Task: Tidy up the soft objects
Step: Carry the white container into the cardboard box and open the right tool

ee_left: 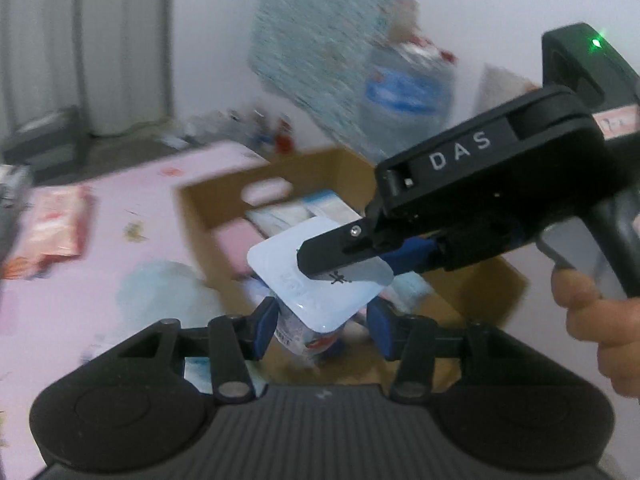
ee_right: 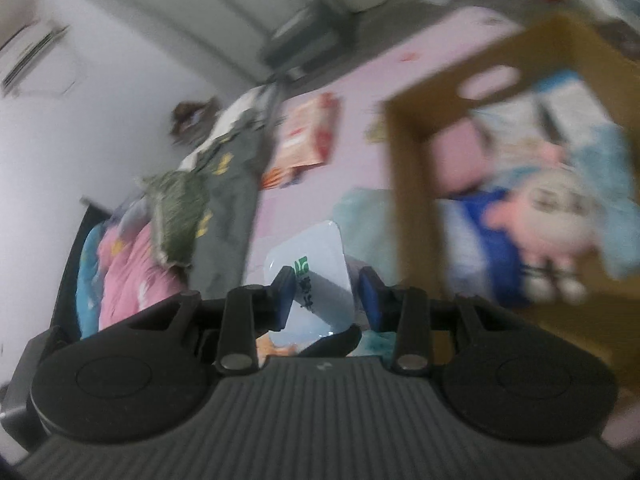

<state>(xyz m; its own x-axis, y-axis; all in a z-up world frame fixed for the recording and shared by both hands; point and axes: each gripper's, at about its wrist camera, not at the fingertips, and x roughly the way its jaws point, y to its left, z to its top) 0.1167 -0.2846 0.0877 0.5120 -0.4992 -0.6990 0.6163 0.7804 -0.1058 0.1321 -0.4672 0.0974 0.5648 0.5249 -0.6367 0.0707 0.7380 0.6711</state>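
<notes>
A pale blue soft pack [ee_left: 288,264] with a flat, round-cornered top hangs over the cardboard box [ee_left: 216,204]. My left gripper [ee_left: 323,328] is shut on its lower body, a blue pad on each side. My right gripper [ee_left: 340,264] comes in from the right and pinches the pack's top edge by a grey flap. In the right wrist view the pack [ee_right: 316,248], with green print, sits between the right gripper's [ee_right: 328,296] pads; the left pad touches it. The box [ee_right: 412,184] holds a plush toy [ee_right: 548,216] and several packets.
The box stands on a pink bed [ee_left: 120,184]. A red-orange packet [ee_left: 56,224] and a pale teal item [ee_left: 160,292] lie to its left. Clothes and bedding [ee_right: 224,184] pile up further left. A water jug [ee_left: 408,92] stands behind. A hand [ee_left: 592,312] holds the right gripper.
</notes>
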